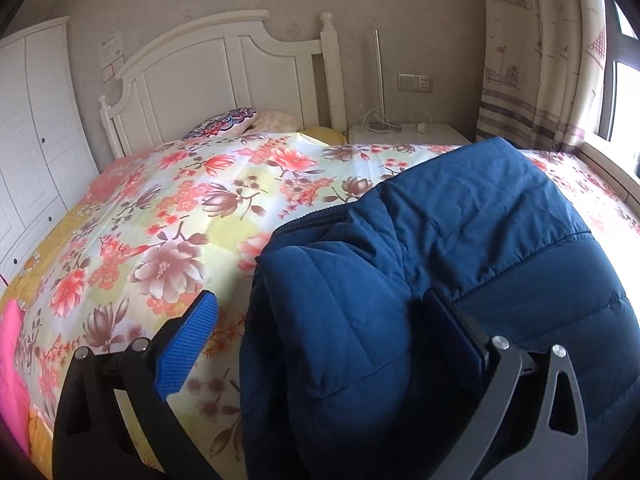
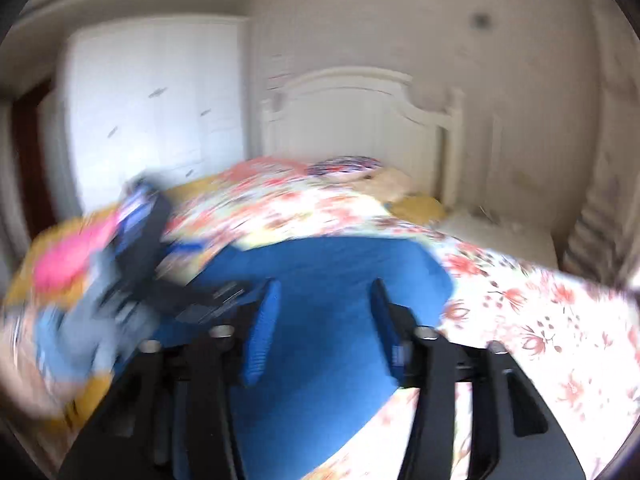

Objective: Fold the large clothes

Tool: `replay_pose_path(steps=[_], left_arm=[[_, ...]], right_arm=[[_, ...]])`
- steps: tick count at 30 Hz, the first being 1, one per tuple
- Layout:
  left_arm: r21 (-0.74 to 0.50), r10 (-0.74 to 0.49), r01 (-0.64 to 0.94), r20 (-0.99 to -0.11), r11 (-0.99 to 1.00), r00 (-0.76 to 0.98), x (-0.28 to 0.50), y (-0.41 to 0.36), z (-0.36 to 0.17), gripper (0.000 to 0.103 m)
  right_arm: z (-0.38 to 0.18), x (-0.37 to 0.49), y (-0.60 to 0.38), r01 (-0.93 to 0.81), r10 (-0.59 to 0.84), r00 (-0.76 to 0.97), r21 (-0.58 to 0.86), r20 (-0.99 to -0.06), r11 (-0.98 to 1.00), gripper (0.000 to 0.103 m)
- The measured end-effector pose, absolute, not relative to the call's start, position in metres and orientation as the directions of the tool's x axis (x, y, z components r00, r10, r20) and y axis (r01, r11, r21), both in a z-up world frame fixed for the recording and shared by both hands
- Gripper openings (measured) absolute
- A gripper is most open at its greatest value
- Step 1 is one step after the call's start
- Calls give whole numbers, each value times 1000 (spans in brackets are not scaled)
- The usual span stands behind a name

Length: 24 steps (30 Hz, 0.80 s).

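Left tool [image 1: 320, 316]: jaws spread wide, blue-padded left finger [image 1: 186, 344] over the bedspread, right finger lying against a fold of the jacket; nothing clamped between the two. Right tool [image 2: 324, 312]: seen through heavy motion blur, its blue-padded fingers [image 2: 262, 332] standing apart above the jacket with a clear gap between them, no cloth pinched. Blue quilted jacket [image 1: 460, 264]: padded, stitched in panels, lying in a folded heap on the bed toward the near and window side; in the left wrist view it fills the lower right, one layer turned over another, a dark zip edge along its upper left border. In the right wrist view the same jacket [image 2: 328, 264] shows as a rounded blue mass directly beyond the right tool. Bedspread [image 1: 168, 208]: floral, pink and brown blooms on pale yellow and white, covering the bed. Pink cloth [image 1: 12, 360]: at the bed's near left edge. Patterned pillow [image 1: 224, 122]: at the head of the bed, against the white headboard [image 1: 208, 68]. White wardrobe [image 1: 36, 120]: left of the bed. White nightstand [image 1: 404, 132]: right of the headboard, bearing a slim lamp and cord. Printed curtain [image 1: 532, 56]: beside the window, far right. Blurred dark and blue shapes at the left of the right wrist view: not identifiable.
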State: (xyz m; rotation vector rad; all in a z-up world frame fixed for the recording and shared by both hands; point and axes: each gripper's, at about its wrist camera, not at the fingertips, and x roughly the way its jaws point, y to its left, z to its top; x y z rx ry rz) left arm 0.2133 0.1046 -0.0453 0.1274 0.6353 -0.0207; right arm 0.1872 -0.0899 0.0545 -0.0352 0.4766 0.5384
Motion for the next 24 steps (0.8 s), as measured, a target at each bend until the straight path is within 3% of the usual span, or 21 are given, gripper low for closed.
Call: replay_pose_path(steps=[1, 4, 6, 9, 12, 15, 18, 20, 22, 24], left_arm=[[112, 26, 49, -591, 993, 807, 212, 105, -45, 101], [91, 31, 29, -587, 995, 809, 211, 110, -45, 101], [89, 48, 6, -586, 996, 809, 211, 113, -45, 101], [67, 61, -25, -597, 997, 800, 214, 120, -46, 101], [36, 34, -15, -611, 999, 791, 216, 125, -48, 101], [46, 46, -22, -610, 999, 791, 216, 124, -48, 101], [43, 54, -36, -604, 998, 795, 214, 125, -48, 101], [36, 51, -37, -612, 999, 789, 216, 126, -49, 101], [31, 52, -42, -619, 999, 784, 217, 127, -49, 101], [26, 56, -51, -622, 998, 781, 217, 129, -50, 101]], right_arm=[[56, 202, -89, -494, 481, 753, 98, -449, 864, 29], [39, 257, -76, -490, 469, 714, 107, -519, 865, 26], [-13, 296, -44, -515, 421, 552, 103, -720, 851, 26], [-24, 308, -32, -520, 415, 542, 96, -731, 849, 26], [-10, 296, -24, -548, 345, 555, -21, -757, 836, 26], [19, 294, -55, -497, 422, 625, 82, -657, 864, 26], [24, 303, -94, -355, 373, 710, 153, -597, 922, 26], [4, 315, -98, -349, 405, 652, 221, -641, 911, 26], [-39, 324, -75, -410, 395, 537, 179, -745, 895, 26], [-39, 322, -72, -400, 382, 568, 162, -729, 902, 26]])
